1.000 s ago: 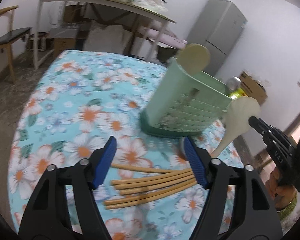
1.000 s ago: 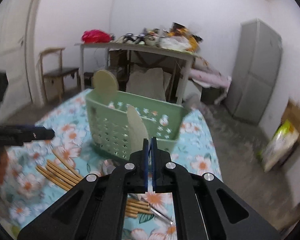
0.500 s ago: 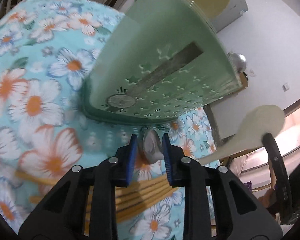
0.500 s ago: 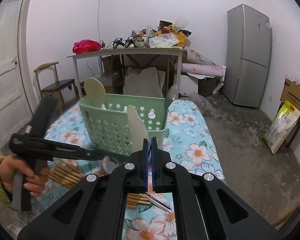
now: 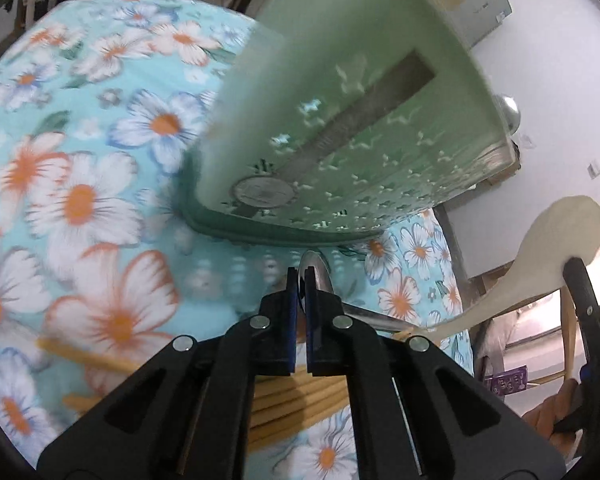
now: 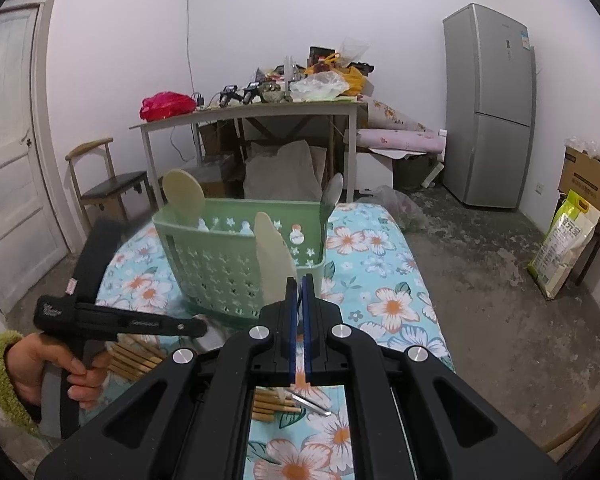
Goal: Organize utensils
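A green perforated basket [image 5: 340, 120] stands on the flowered tablecloth [image 5: 80, 200]. At its base lies a metal spoon [image 5: 320, 274]; my left gripper [image 5: 299, 280] is shut on the spoon's bowl, with the handle running off to the right. In the right wrist view the left gripper [image 6: 202, 326] reaches in low from the left, held by a hand in a green sleeve. My right gripper [image 6: 299, 284] is shut on a cream plastic spoon [image 6: 274, 256], held up in front of the basket [image 6: 228, 264]. Bamboo chopsticks [image 5: 300, 396] lie under my left gripper.
Another cream spoon [image 6: 182, 196] and a metal spoon [image 6: 332, 192] stand in the basket. More chopsticks [image 6: 272, 404] lie on the cloth under my right gripper. Behind are a cluttered table [image 6: 252, 108], a chair [image 6: 108, 184] and a fridge [image 6: 488, 108].
My left gripper has moved forward and down from above the chopsticks to the basket's base, and its jaws have shut on the metal spoon's bowl. The right gripper still holds the cream spoon.
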Motion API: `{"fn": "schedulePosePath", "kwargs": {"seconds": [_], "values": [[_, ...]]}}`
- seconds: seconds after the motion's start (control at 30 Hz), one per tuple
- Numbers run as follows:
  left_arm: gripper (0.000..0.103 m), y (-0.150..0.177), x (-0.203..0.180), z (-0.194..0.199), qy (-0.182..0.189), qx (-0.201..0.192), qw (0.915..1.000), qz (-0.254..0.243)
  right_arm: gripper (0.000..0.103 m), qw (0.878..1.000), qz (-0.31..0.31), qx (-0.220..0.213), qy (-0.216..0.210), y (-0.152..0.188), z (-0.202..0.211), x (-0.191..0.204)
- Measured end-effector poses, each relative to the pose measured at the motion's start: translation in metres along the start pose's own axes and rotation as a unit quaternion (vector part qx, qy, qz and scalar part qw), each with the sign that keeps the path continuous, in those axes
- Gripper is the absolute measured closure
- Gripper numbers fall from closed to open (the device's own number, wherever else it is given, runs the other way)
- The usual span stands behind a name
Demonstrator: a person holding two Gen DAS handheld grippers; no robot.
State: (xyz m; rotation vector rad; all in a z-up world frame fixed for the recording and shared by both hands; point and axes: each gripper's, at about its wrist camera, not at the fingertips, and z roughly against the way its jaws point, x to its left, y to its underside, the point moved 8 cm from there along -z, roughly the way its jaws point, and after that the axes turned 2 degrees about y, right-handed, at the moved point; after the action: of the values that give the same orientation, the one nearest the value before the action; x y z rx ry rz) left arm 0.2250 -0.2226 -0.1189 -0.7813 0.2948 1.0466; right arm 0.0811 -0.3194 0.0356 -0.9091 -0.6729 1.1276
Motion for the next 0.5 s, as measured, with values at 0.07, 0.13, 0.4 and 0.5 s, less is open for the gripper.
{"fn": "schedulePosePath", "kwargs": {"seconds": [0.07,0.13,0.4,0.5], "values": [[0.102,0.001,0.004,0.014,-0.011,-0.014,0.9998,-0.002,0.1,1.0,-0.004,-0.007,-0.001,-0.003,0.002,-0.001],[0.102,0.002,0.008,0.029,-0.014,-0.029,0.9995,-0.003,0.1,1.0,-0.007,-0.01,-0.001,-0.004,0.003,-0.002],[0.102,0.001,0.002,0.094,-0.06,-0.113,0.9892,-0.071,0.1,1.0,-0.009,-0.017,0.007,-0.003,0.002,0.0],[0.102,-0.001,-0.002,0.119,-0.079,-0.141,0.9821,-0.097,0.1,1.0,-0.011,-0.02,0.007,-0.004,0.002,0.001]]}}
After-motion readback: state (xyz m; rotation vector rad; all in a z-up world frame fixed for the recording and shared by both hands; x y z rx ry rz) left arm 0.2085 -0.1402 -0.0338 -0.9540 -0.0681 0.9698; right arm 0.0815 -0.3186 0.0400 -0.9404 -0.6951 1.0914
